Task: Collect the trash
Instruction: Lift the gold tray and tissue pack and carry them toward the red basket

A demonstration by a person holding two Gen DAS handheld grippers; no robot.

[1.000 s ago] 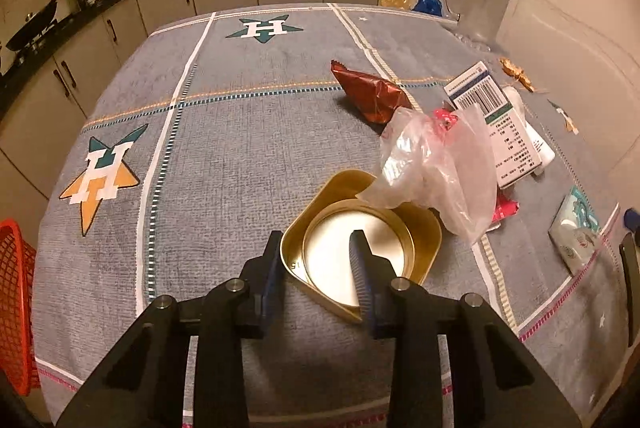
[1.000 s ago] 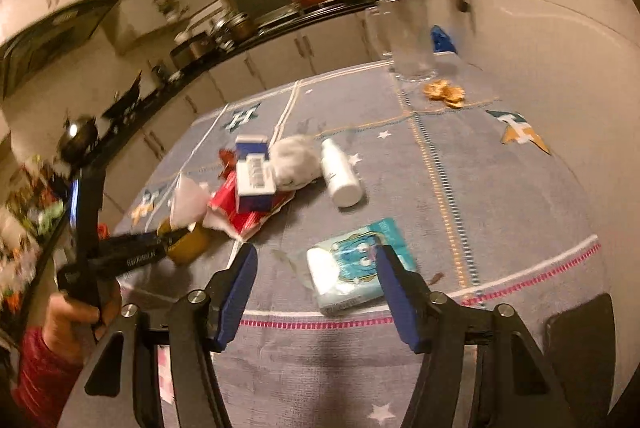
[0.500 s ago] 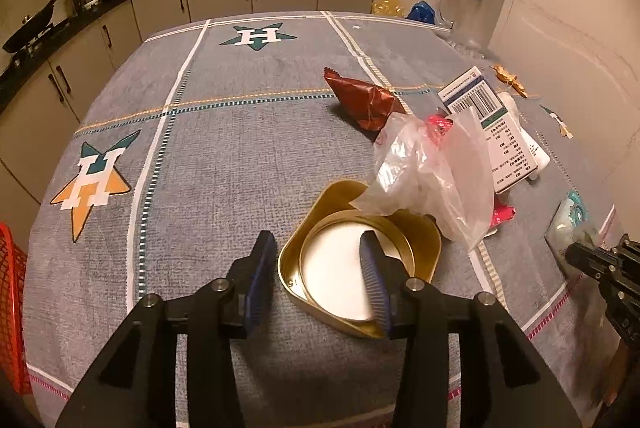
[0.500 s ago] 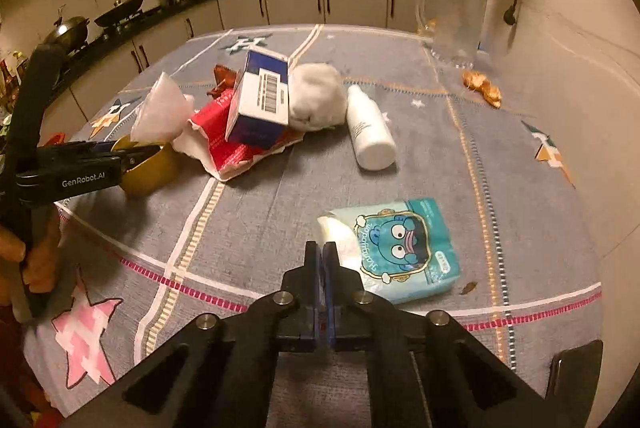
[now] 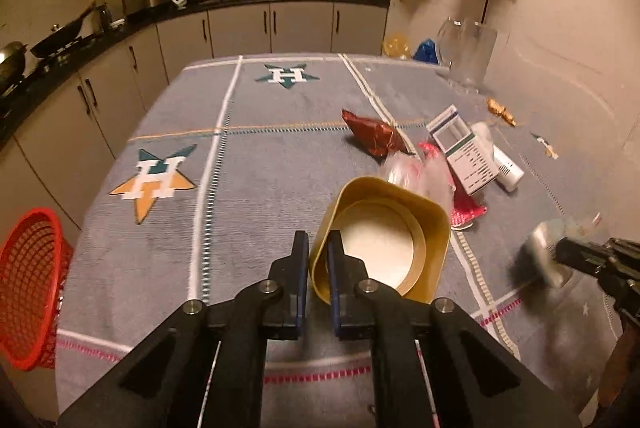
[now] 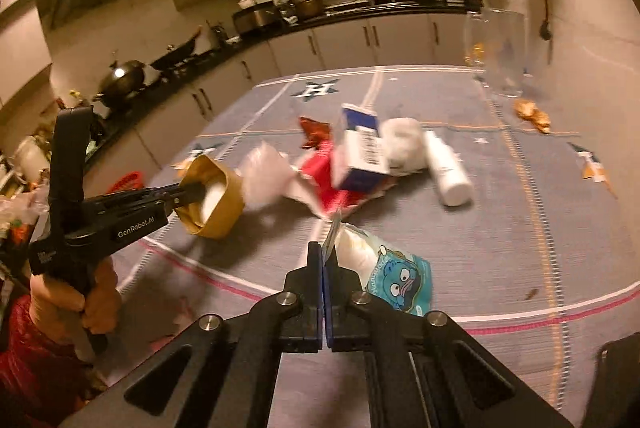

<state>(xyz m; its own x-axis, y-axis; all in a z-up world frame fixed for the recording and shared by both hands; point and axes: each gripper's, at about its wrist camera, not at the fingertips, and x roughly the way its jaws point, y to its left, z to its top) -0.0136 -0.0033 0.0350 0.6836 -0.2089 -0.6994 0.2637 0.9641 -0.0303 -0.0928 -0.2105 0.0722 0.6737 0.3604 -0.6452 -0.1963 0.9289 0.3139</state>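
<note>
Left wrist view: left gripper [image 5: 318,264] has just clamped the gold square paper bowl's [image 5: 400,196] near wall; right gripper [image 6: 323,260] pinches the blue tissue packet's [image 6: 394,278] edge — both pickups secured.

A matt, woven cloth [image 5: 280,164] covers the tabletop. On it sit a glossy gold paper bowl [image 5: 384,240], a crinkled foil wrapper [image 5: 374,136], a shiny plastic tissue pack [image 6: 394,274] and a smooth white plastic bottle [image 6: 446,170].

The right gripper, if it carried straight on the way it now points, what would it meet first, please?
Probably the red crumpled wrapper under the blue-and-white carton. The right gripper, shut on the teal tissue pack, aims there, though depth is unclear.
</note>
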